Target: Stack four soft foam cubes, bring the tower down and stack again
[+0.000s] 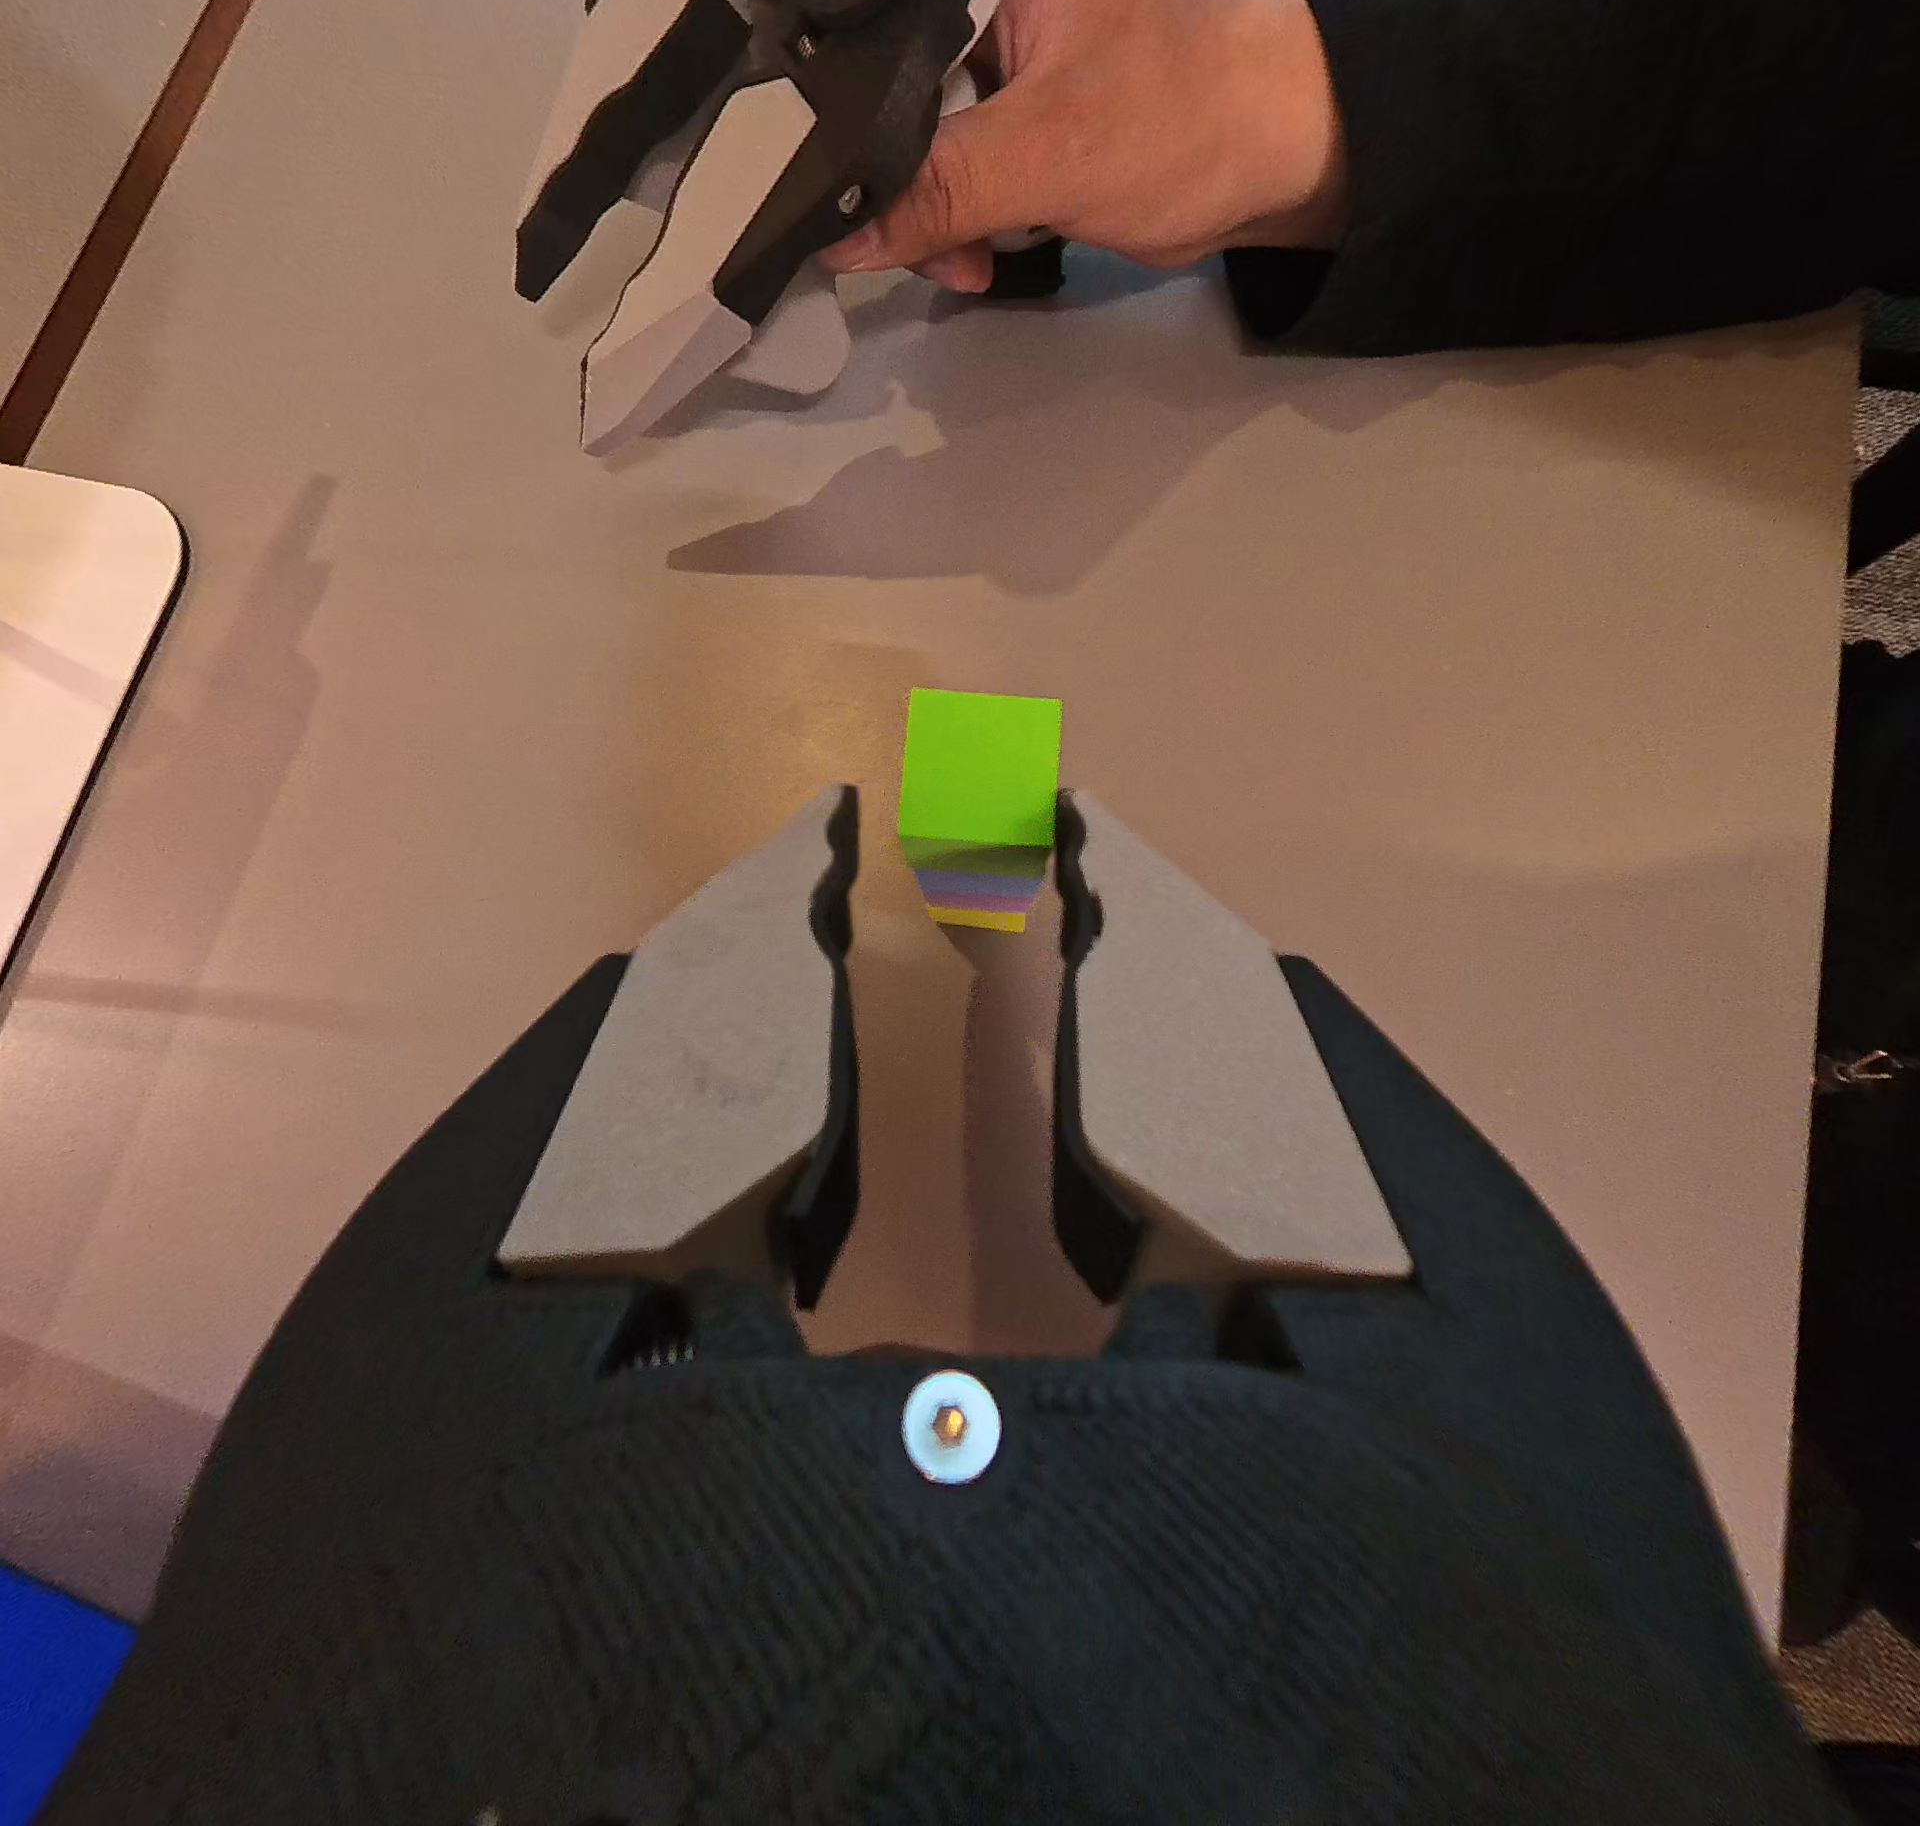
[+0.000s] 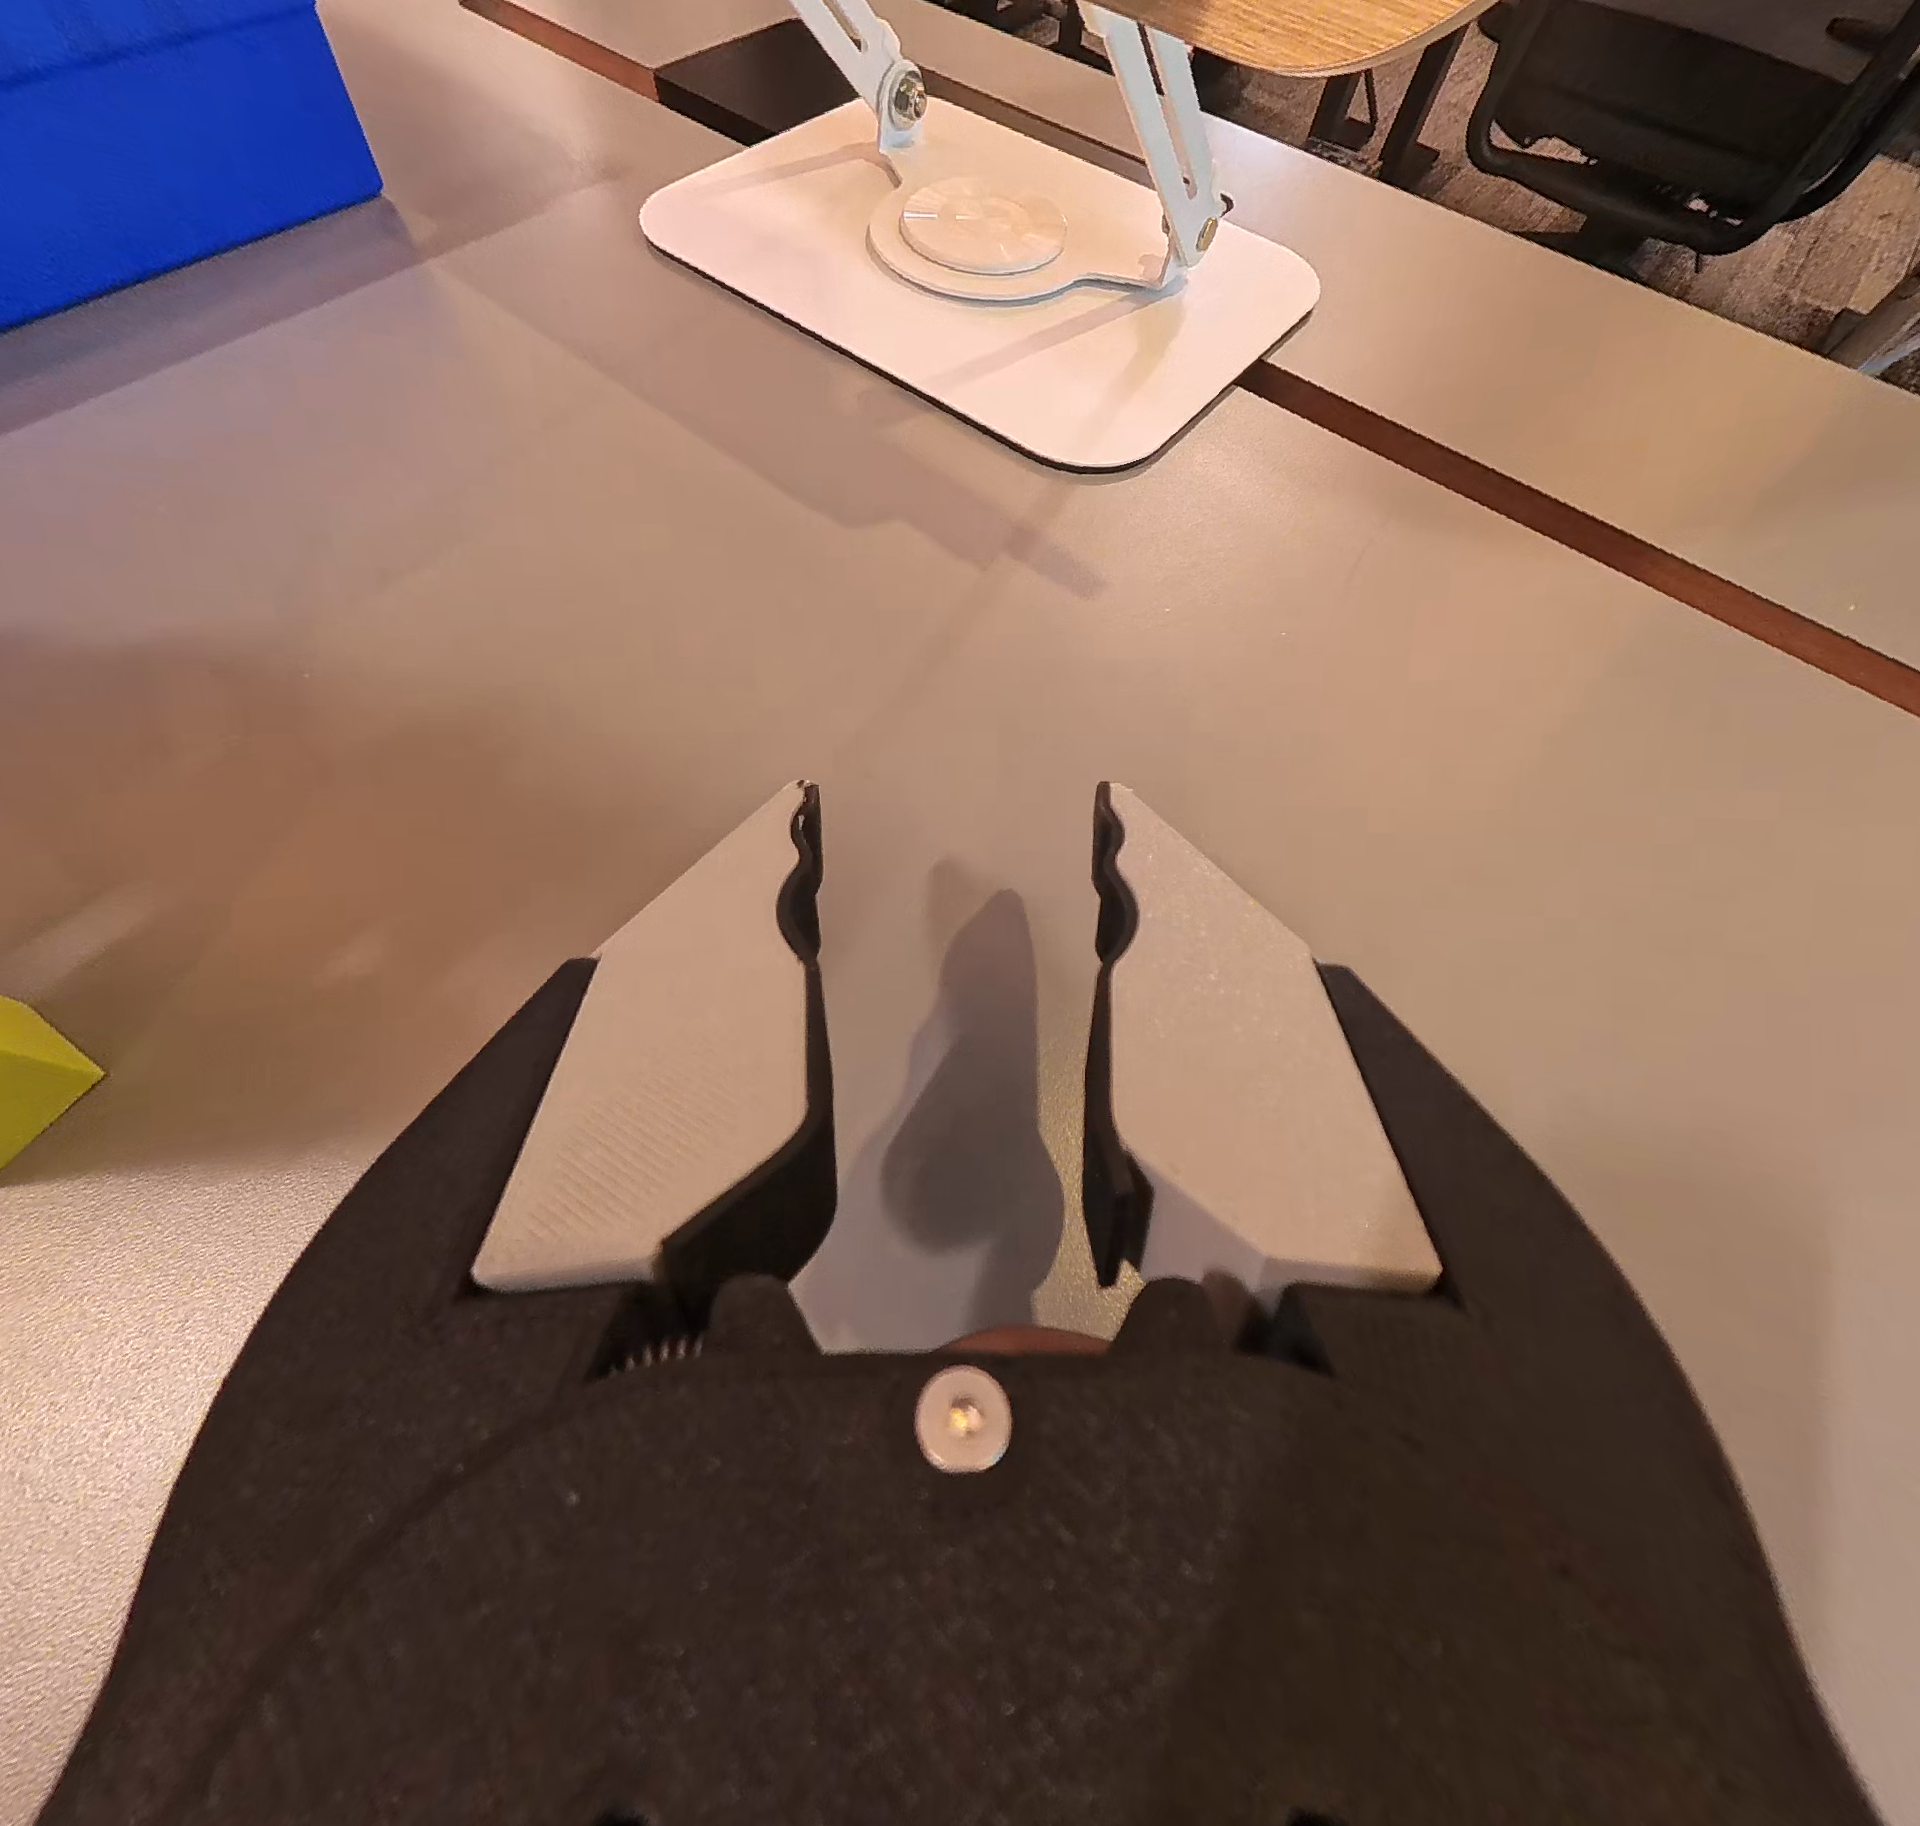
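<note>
Spreading across both views, the grey table [image 1: 1351, 633] carries everything, with a dark brown strip [image 2: 1558, 519] running along its far side. A blue box [image 2: 156, 93] stands at its far left corner in the right wrist view, and a white stand base [image 2: 1039, 322] with two slanted white struts rests by the strip, under a wooden board [image 2: 1351, 0].

The left gripper [image 1: 956, 810] looks steeply down on the tower of cubes [image 1: 979, 841], which stands upright on the table, well apart from the stand base. Its two fingers stand apart with the tower's top between them. The right-hand fingertip [image 1: 1070, 820] lies against the edge of the green cube [image 1: 982, 768], though from this steep angle I cannot tell whether it truly touches or only overlaps it; a strip of table shows between the cube and the other finger, so the cube is not clamped.

The right gripper [image 2: 956, 800] is held by a hand [image 1: 1122, 114] in a dark sleeve on the far side of the tower. Its fingers stand wide apart with only bare table between them.

Under the green cube, thin bands of blue-grey, pink and yellow [image 1: 979, 919] show the three lower cubes. A yellow-green corner [image 2: 42, 1070] shows at the left edge of the right wrist view.
</note>
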A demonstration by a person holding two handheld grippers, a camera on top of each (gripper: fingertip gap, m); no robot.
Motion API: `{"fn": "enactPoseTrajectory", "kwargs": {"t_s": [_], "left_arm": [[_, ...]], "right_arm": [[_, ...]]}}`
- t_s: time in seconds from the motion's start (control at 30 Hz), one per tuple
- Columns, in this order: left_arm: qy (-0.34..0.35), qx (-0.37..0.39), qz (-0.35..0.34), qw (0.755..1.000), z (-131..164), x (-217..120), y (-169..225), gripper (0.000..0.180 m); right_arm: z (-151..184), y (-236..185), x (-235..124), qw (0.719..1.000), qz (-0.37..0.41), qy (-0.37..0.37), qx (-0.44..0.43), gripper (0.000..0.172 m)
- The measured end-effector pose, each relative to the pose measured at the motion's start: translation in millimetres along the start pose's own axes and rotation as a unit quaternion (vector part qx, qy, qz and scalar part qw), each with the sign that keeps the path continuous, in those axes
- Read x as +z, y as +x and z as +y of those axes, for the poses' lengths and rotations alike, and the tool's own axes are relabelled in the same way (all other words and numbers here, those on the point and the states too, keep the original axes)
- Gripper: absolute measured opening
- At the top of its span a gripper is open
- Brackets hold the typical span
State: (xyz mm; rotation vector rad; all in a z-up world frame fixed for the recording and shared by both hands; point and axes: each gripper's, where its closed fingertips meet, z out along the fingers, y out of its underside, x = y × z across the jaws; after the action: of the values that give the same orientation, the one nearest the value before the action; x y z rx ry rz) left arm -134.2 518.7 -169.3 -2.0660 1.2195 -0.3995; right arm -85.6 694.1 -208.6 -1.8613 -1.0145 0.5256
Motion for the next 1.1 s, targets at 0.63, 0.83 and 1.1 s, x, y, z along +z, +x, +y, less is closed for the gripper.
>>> {"fn": "enactPoseTrajectory", "kwargs": {"t_s": [0.63, 0.83, 1.1], "left_arm": [[0.196, -0.136, -0.116, 0.964, -35, -48, -72, 0.080], [0.193, -0.239, -0.190, 0.933, 3, -54, -122, 0.065], [0.153, -0.254, -0.181, 0.938, 21, -35, -124, 0.000]], "right_arm": [[-3, 1, -3, 1.000, 0.001, 0.012, -0.001, 0.050], [-16, -16, -9, 0.998, -0.034, 0.043, -0.025, 0.054], [-39, -103, -46, 0.956, -0.195, 0.123, -0.180, 0.030]]}}
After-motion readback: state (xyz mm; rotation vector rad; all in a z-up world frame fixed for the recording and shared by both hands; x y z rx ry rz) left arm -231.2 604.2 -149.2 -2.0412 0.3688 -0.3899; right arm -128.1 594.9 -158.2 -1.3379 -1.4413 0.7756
